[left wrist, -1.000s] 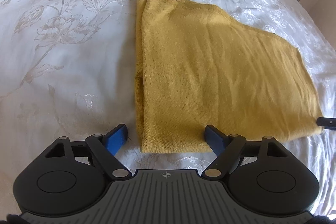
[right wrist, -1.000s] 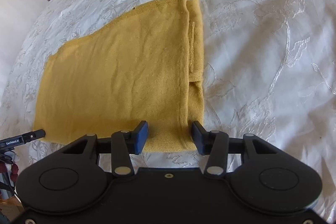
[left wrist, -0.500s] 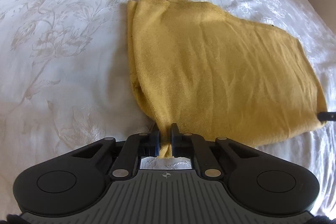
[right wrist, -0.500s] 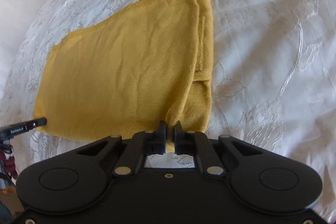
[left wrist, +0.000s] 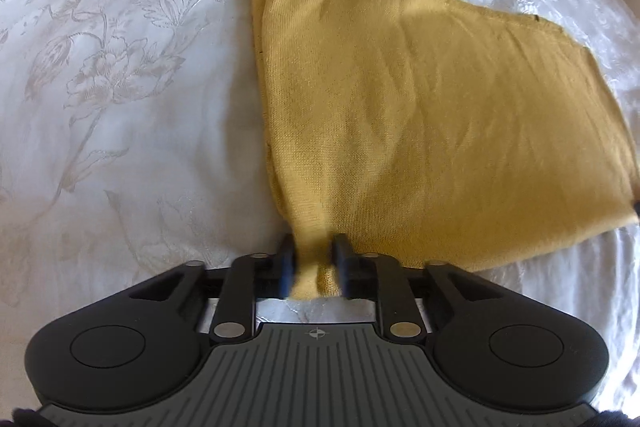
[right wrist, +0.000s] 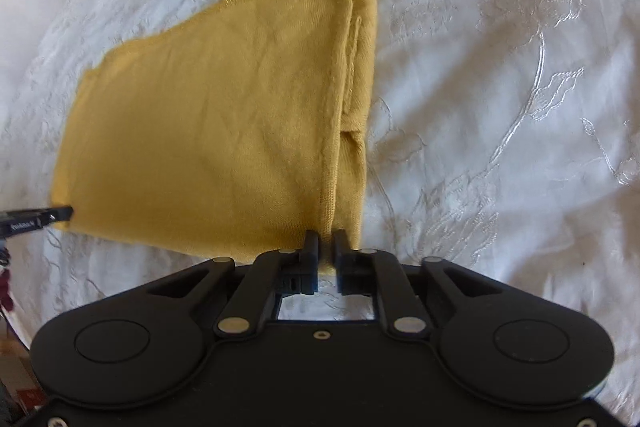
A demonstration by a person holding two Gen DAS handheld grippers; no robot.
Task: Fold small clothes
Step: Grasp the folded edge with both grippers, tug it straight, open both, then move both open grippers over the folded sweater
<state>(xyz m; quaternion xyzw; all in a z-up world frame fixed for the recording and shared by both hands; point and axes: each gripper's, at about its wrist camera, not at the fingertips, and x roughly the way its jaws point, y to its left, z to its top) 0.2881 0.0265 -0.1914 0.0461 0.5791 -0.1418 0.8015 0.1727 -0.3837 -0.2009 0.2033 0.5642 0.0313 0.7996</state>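
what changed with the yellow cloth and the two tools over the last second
Both tools, left and right, closed from wide open onto the near corners of the yellow cloth, bunching them up; their jaws are now opening again with fabric between them. The rest of the cloth stayed flat on the white bedspread.

Both grippers are matte black with round side discs and silver pivot pins, the left gripper (left wrist: 313, 269) grey-ribbed, the right gripper (right wrist: 326, 257) plain black.

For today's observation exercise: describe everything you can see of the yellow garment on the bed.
The yellow garment is a mustard knit, folded into a flat, lightly creased panel with layered edges showing along one side. It lies on a white embroidered bedspread. The left tongs and right tongs each have a near corner bunched between their fingers, and both sets of jaws are opening.
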